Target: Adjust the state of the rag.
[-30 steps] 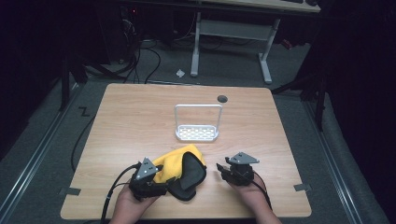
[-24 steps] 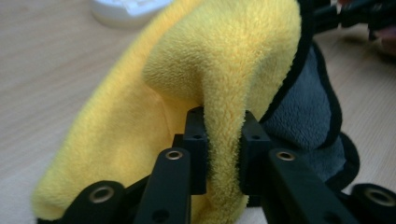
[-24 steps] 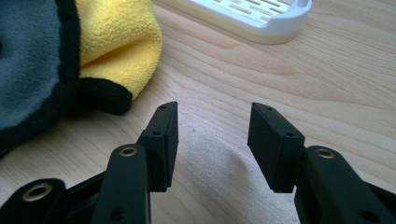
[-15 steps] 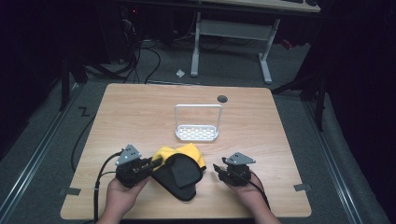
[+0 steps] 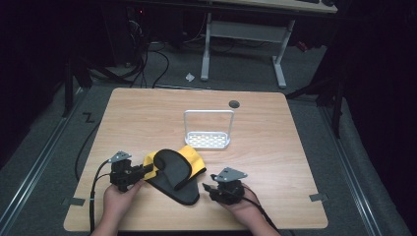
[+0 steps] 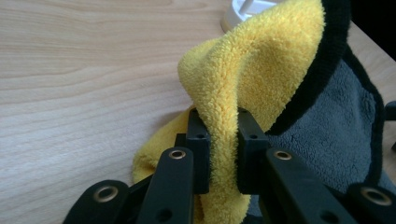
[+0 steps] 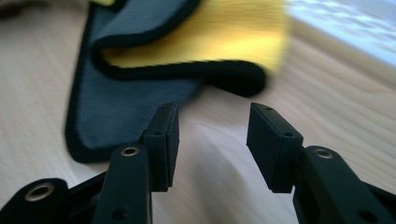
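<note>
Wooden table (image 5: pixel 147 118) | cloth (image 6: pixel 261 70) pinched in left gripper (image 6: pixel 223 154) | right gripper (image 7: pixel 212 140) beside, empty

Scanning the table, the cloth and both grippers here, and there's no lettering, label, brand, number or sign to read on any of them.

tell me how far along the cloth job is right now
Done: the left hand-held gripper has closed on a yellow fold of the cloth, pads pressing it from both sides. In hand: the right hand-held gripper is open beside the cloth's dark edge, nothing between its jaws. Left: probably a second grasp, since the cloth lies rumpled, partly doubled over, on the table short of the white rack.
</note>
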Action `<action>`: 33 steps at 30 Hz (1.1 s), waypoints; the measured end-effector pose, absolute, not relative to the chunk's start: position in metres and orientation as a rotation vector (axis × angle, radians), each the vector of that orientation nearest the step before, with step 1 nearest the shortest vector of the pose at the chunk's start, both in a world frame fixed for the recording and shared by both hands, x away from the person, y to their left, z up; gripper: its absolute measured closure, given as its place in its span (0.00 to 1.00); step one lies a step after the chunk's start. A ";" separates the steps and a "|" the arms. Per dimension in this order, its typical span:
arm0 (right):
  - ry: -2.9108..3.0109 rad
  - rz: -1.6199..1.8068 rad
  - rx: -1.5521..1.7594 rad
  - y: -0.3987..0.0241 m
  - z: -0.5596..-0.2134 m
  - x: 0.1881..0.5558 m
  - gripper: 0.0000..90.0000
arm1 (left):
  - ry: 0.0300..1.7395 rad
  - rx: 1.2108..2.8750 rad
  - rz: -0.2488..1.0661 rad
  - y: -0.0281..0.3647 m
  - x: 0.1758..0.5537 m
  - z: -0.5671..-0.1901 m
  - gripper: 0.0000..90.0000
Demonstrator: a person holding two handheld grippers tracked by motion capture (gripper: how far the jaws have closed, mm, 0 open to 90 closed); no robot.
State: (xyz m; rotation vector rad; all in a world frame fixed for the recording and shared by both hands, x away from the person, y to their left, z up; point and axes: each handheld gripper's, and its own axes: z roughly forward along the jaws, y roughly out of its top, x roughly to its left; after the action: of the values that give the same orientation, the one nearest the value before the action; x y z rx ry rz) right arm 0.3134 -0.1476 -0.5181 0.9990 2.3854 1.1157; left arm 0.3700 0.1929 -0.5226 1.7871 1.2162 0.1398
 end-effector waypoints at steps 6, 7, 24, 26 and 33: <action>2.457 1.085 0.925 -0.117 -0.531 0.318 0.75 | 1.176 1.804 0.085 0.186 0.365 -0.524 0.88; 2.466 1.088 0.924 -0.118 -0.531 0.318 0.85 | 1.166 1.801 0.063 0.185 0.364 -0.524 0.88; 2.299 0.978 1.157 -0.223 -0.514 0.308 0.84 | 0.997 1.823 -0.024 0.152 0.353 -0.516 0.87; 2.318 1.057 1.131 -0.206 -0.513 0.309 0.68 | 0.989 1.832 -0.017 0.149 0.352 -0.516 0.87; 2.417 0.998 1.030 -0.156 -0.528 0.320 0.88 | 0.967 1.816 0.021 0.148 0.347 -0.511 0.88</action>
State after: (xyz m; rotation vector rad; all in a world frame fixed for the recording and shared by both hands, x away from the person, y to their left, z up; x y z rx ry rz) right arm 0.3197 -0.1565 -0.5284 1.0297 2.4169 0.9975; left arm 0.3465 0.1484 -0.5106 1.8159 0.9665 0.0210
